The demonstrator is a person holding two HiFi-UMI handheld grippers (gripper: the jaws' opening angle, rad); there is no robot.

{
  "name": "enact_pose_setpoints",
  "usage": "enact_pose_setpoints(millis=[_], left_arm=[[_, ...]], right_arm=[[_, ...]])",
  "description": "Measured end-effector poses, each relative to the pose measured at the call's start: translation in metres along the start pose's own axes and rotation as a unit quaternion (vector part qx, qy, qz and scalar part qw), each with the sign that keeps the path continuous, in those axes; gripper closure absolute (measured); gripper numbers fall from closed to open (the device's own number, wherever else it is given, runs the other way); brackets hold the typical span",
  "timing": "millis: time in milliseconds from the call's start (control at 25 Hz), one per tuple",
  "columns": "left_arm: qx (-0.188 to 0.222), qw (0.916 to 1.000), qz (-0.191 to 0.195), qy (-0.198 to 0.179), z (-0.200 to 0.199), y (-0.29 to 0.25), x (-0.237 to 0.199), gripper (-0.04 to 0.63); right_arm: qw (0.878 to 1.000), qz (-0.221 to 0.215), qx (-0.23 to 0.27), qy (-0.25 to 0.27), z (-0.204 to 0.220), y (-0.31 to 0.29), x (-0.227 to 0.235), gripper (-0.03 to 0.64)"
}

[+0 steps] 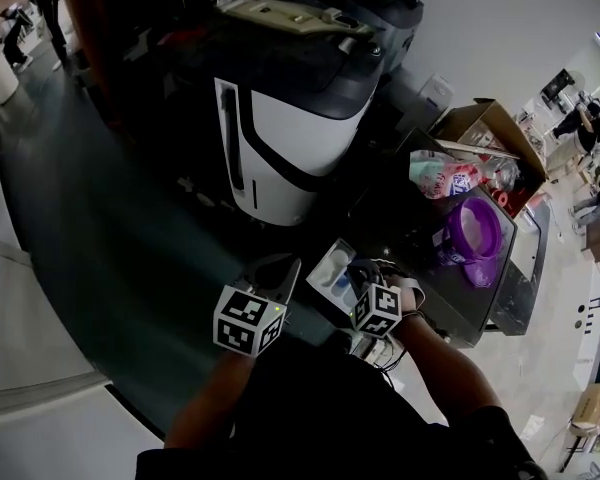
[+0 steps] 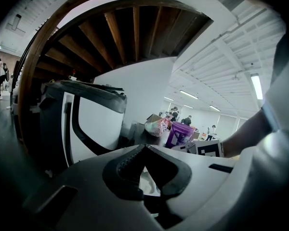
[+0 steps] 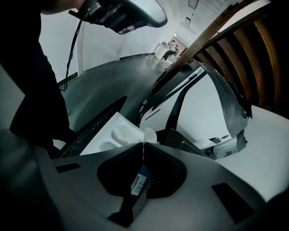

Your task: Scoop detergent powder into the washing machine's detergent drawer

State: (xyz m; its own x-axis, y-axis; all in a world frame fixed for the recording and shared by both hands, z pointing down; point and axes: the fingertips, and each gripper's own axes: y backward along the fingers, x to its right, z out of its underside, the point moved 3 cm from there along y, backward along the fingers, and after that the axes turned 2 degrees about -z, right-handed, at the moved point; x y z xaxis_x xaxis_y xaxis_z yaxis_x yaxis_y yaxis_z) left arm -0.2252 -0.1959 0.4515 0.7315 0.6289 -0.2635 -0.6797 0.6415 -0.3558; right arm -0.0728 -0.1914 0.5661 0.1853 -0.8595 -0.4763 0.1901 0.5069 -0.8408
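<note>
Head view, steeply down: left gripper (image 1: 277,276) and right gripper (image 1: 358,272) low at centre, side by side, marker cubes toward the camera. Between their tips, the white detergent drawer (image 1: 330,266), open-topped, on the near side of the white-and-black washing machine (image 1: 290,133). To the right, a dark worktop (image 1: 450,293) with a purple tub (image 1: 477,230) on it. Behind the tub, an open cardboard box (image 1: 492,128) and a colourful bag (image 1: 442,176). Dark floor (image 1: 100,228) off to the left.

Left gripper view: jaws pressed together at the tips, with nothing between them. Through the gap behind the tips, a sliver of the white drawer below. Farther off, the washing machine at left, the purple tub and the right gripper's cube at right.

Right gripper view: jaws closed on the thin handle of a white scoop (image 3: 149,135), pinched at the very tips, the bowl poking out just past them. Lower between the jaws, a blue-and-white piece, unclear whether part of the handle. Scoop bowl just beside the drawer's edge, near its moulded compartments. Impossible to tell whether scoop and drawer touch, or whether the bowl holds powder. Washing machine beyond, filling the right of the frame. Left gripper high in the frame, well apart from the drawer.
</note>
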Motion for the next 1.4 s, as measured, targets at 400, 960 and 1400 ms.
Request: enact_pose_setpoints(millis=[400, 960, 1400], left_arm=[[0.021, 0.9993, -0.02, -0.026, -0.034, -0.007, 0.016, 0.588], [0.039, 0.9981, -0.034, -0.034, -0.085, -0.052, 0.049, 0.588], [0.066, 0.995, -0.033, -0.067, -0.137, -0.07, 0.071, 0.586]], right_arm=[[0.993, -0.017, 0.074, -0.087, 0.006, 0.022, 0.031, 0.597], [0.914, -0.064, 0.265, -0.3, 0.039, 0.096, 0.103, 0.597], [0.831, -0.042, 0.372, -0.412, 0.086, 0.162, 0.15, 0.597]])
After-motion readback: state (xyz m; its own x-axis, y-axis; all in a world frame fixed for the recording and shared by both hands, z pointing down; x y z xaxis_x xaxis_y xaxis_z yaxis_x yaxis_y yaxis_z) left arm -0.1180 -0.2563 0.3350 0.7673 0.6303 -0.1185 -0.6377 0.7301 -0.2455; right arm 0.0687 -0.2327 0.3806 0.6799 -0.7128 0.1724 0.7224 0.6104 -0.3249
